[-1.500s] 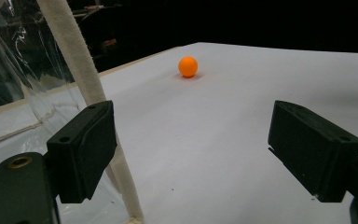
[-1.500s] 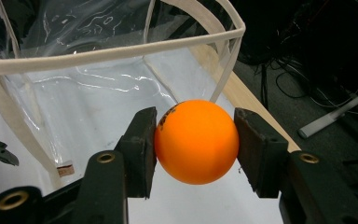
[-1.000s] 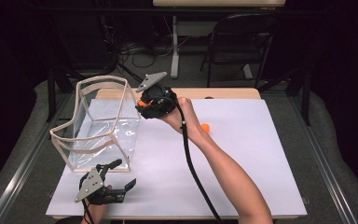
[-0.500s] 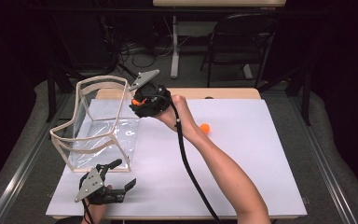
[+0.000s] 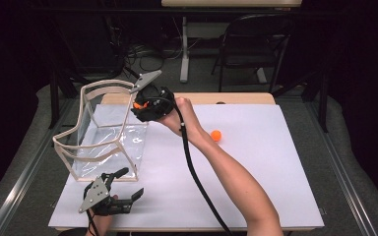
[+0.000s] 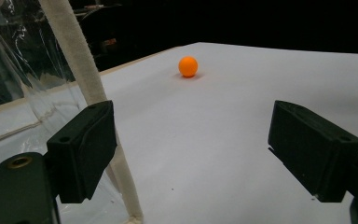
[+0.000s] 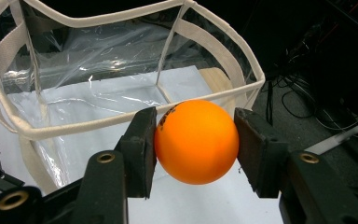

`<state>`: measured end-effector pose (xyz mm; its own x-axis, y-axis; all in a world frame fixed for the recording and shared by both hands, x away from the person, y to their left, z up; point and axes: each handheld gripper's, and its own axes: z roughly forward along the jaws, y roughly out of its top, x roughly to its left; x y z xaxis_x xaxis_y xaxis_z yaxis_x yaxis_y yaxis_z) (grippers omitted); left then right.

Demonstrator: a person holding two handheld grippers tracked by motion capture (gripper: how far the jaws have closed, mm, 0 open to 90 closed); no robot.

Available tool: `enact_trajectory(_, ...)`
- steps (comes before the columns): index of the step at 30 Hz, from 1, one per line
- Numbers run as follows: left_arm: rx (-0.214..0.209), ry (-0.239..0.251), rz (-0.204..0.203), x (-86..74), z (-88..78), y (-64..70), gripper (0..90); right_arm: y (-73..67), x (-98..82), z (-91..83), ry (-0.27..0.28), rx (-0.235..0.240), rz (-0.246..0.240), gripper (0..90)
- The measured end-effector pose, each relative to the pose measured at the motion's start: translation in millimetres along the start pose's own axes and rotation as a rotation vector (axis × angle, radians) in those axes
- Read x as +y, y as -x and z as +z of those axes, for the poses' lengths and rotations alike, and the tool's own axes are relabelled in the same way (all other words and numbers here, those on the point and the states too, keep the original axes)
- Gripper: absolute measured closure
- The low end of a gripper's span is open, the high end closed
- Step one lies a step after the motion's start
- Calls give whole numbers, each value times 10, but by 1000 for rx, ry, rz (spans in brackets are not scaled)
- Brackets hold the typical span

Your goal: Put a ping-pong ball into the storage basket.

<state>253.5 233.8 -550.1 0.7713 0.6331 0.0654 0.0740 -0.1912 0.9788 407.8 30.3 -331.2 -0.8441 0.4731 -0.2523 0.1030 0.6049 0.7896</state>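
- The right gripper (image 7: 193,140) has its black, blocky fingers (image 7: 140,149) clamped on a smooth, glossy orange ball (image 7: 196,141), one pad pressing each side, with dark print on the ball by the left pad.
- Just beyond those fingertips stands a clear plastic bag (image 7: 98,88), soft and crinkled, with a cream fabric band along its wavy rim and seams; its mouth gapes upward, and the held ball hangs near the rim's closest edge.
- In the high view the right gripper (image 5: 145,105) sits at the bag's (image 5: 103,142) far right corner, above the rim.
- The left gripper (image 5: 123,189) rests low with its fingers (image 6: 81,149) spread wide and nothing between them; a cream seam of the bag rises just beside the left finger.
- Ahead of those open fingers lies flat, matte white surface (image 6: 242,107), bare up to a second orange ball (image 6: 188,66) well apart from them.
- This surface (image 5: 275,162) is a white sheet with straight edges.
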Motion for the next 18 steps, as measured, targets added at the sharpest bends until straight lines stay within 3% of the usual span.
enact_trajectory(18,0,0,0,0,-7,-2,158,1,118,83,0,8,-4,507)
